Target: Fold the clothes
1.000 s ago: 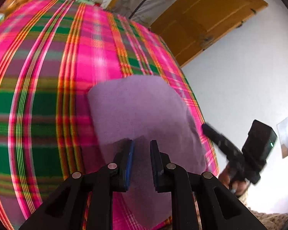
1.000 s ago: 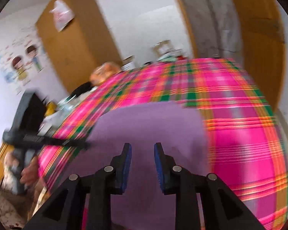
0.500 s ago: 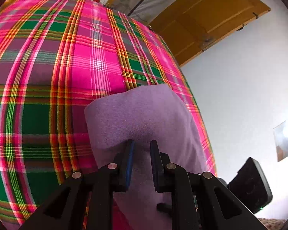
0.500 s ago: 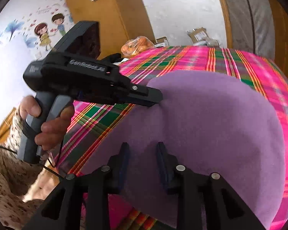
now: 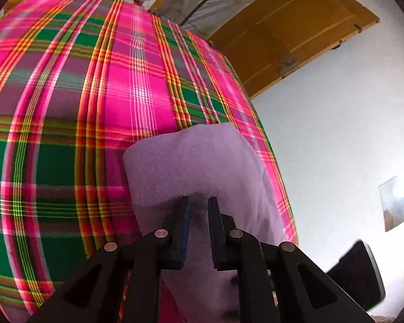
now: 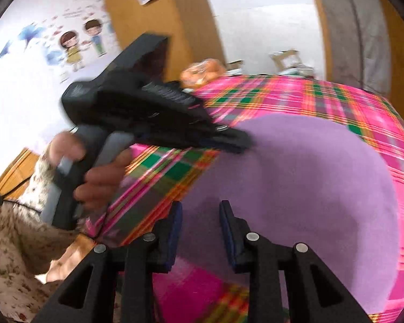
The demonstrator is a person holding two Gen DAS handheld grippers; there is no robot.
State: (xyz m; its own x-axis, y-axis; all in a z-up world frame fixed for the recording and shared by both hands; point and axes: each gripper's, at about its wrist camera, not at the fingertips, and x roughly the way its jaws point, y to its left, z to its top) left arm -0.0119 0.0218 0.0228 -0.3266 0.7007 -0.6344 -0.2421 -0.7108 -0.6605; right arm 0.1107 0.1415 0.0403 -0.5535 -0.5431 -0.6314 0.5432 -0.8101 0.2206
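Observation:
A folded purple cloth [image 5: 196,167] [image 6: 296,177] lies flat on a pink and green plaid bedspread [image 5: 67,134] [image 6: 323,94], near its corner. My left gripper [image 5: 199,207] rests its tips on the near part of the cloth. Its jaws stand a narrow slit apart, with only flat cloth showing between them. In the right wrist view the left gripper [image 6: 237,142] lies blurred over the cloth's left edge, held by a hand [image 6: 99,177]. My right gripper [image 6: 201,210] hovers open over the cloth's near edge, holding nothing.
The bed's edge drops off beside a white wall [image 5: 336,148]. A wooden door [image 5: 282,40] stands beyond it. An orange bag [image 6: 204,72] and boxes [image 6: 285,56] sit past the far end. A floral sleeve [image 6: 13,242] fills the lower left, and the right gripper's black body [image 5: 358,271] shows low right.
Both grippers have closed in on the purple cloth. The left gripper now lies across its left edge in the right wrist view. The jaw gaps look about the same.

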